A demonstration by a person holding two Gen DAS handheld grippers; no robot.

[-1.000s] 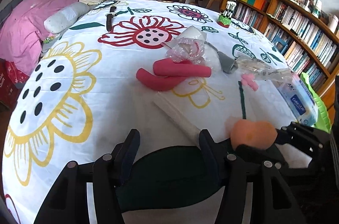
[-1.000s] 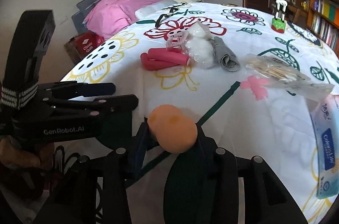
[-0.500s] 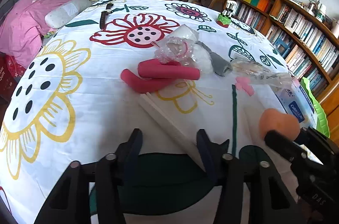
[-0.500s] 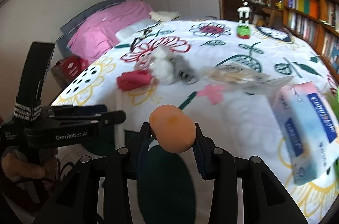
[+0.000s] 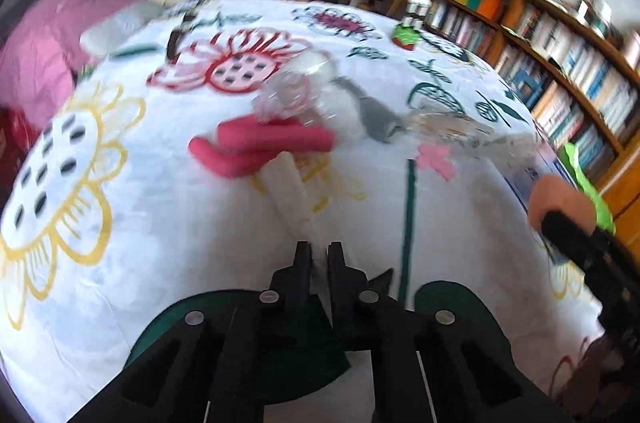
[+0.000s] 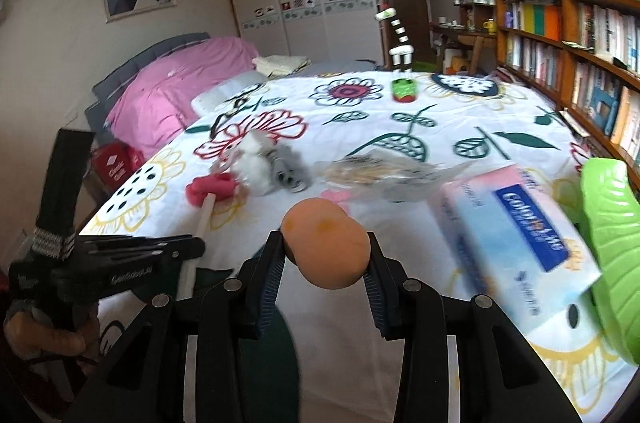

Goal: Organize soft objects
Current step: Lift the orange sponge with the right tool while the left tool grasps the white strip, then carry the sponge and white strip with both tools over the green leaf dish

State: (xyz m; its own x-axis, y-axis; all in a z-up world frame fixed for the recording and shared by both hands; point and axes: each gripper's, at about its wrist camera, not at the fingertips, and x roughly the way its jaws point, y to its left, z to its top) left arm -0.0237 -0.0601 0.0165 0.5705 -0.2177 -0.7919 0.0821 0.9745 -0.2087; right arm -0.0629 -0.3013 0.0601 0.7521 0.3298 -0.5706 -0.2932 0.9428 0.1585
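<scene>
Right claw (image 6: pixel 325 255) pinches orange sponge (image 6: pixel 326 249) between both fingers, lifted clear of the bed (image 6: pixel 460 127). Sponge bulges above the pads, dead centre in right wrist view. In left wrist view the same sponge (image 5: pixel 560 199) shows at 3 o'clock, with the right claw's black finger in front of it.

Left claw (image 5: pixel 319 255) is pressed nearly together on the near end of a white stick (image 5: pixel 294 195); the thin end sits in the narrow gap between the fingers. Stick runs from the claw toward 12 o'clock, far end touching the pink foam rolls (image 5: pixel 260 145). Right wrist view shows the left claw (image 6: pixel 188 247) at 9 o'clock, with the stick (image 6: pixel 202 223) rising past its tip toward the pink rolls (image 6: pixel 210 189).

Remaining items lie on the floral bedsheet:
- clear plastic bag (image 5: pixel 288 99) and white fluffy wad (image 6: pixel 254 163), just past the pink rolls
- grey cloth (image 5: pixel 376 117) beside them, toward 2 o'clock
- crinkled clear packet (image 6: pixel 376 173) right of the grey cloth
- tissue pack (image 6: pixel 516 235) with blue label at 3 o'clock in right wrist view
- green tray (image 6: pixel 612 243) at far right edge, just beside the tissue pack

Left wrist frame is motion-blurred; fine detail on the small items is unreadable.
</scene>
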